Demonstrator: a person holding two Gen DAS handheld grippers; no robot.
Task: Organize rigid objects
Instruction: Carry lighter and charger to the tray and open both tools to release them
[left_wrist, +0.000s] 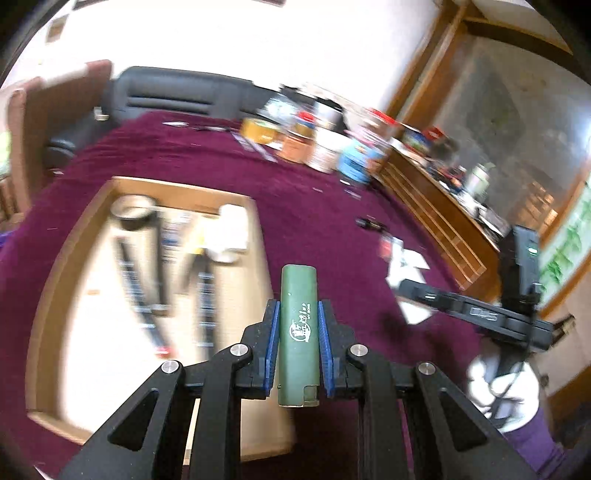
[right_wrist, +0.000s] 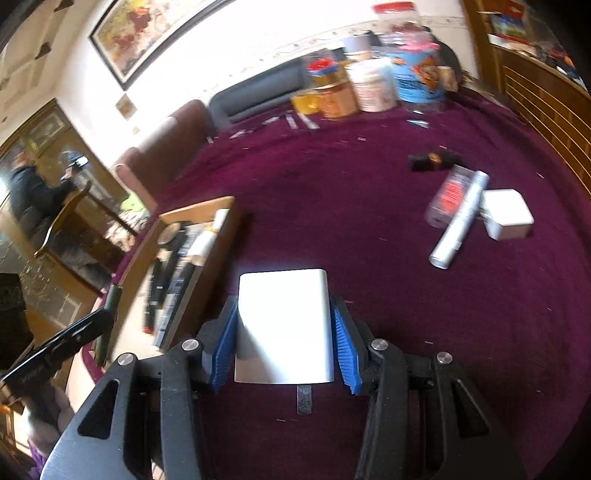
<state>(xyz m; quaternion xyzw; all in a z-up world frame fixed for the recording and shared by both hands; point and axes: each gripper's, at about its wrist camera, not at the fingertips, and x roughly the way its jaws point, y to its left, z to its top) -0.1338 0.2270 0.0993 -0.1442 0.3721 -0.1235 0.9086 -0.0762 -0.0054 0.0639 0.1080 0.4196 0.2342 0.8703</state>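
Observation:
My left gripper (left_wrist: 298, 314) is shut on a green lighter-like case (left_wrist: 297, 332) and holds it above the right edge of a wooden tray (left_wrist: 48, 295). The tray holds pens, a black cylinder and a white item, all blurred. My right gripper (right_wrist: 284, 317) is shut on a white power bank (right_wrist: 282, 325) above the purple cloth, right of the same tray (right_wrist: 218, 236). The right gripper also shows in the left wrist view (left_wrist: 461, 306), off to the right.
On the purple cloth (right_wrist: 369, 221) lie a silver tube (right_wrist: 460, 221), a clear bottle with red label (right_wrist: 448, 195), a white adapter (right_wrist: 506, 214) and a black item (right_wrist: 432, 162). Tins and jars (right_wrist: 369, 85) stand at the far edge. A wooden rack (left_wrist: 432, 218) borders the right.

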